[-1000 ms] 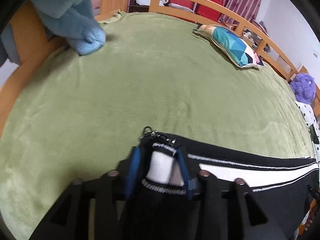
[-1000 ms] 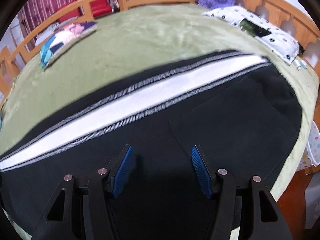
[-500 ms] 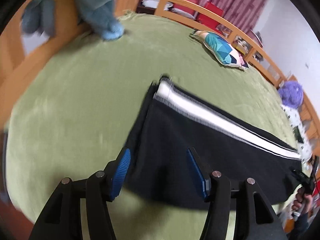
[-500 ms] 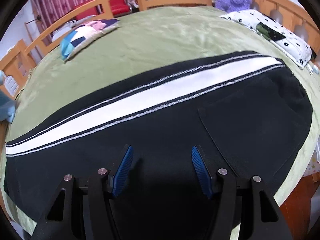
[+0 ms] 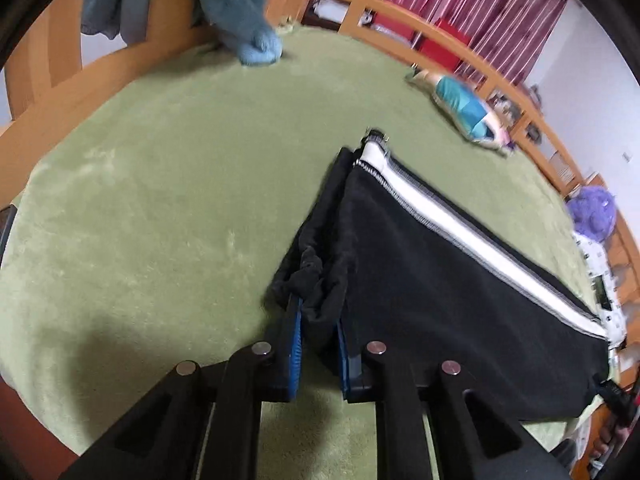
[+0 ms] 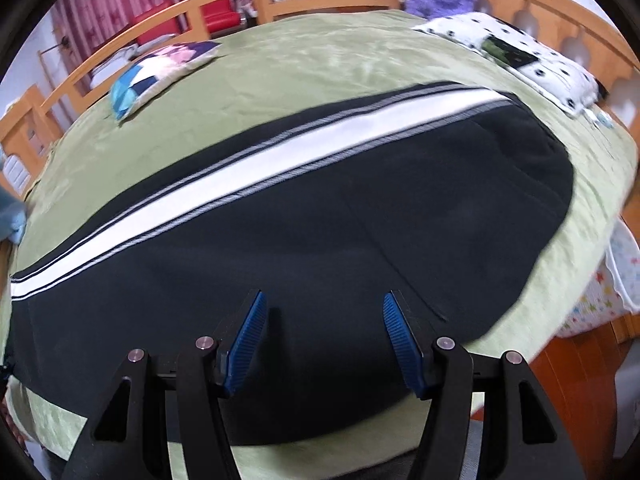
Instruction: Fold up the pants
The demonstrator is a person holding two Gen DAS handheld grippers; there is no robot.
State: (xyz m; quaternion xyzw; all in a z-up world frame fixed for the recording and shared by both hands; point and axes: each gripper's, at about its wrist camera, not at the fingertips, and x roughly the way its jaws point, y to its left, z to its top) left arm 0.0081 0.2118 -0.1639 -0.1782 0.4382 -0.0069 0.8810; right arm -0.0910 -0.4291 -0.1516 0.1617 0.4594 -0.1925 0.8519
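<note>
One green blanket covers the bed; on it lies one pair of black pants with a white side stripe, spread flat. Two pillows, one patterned and one dotted, rest farther off. The left gripper has just been closing and pinches the bunched pants hem. The right gripper hovers above the pants, jaws apart and empty.
</note>
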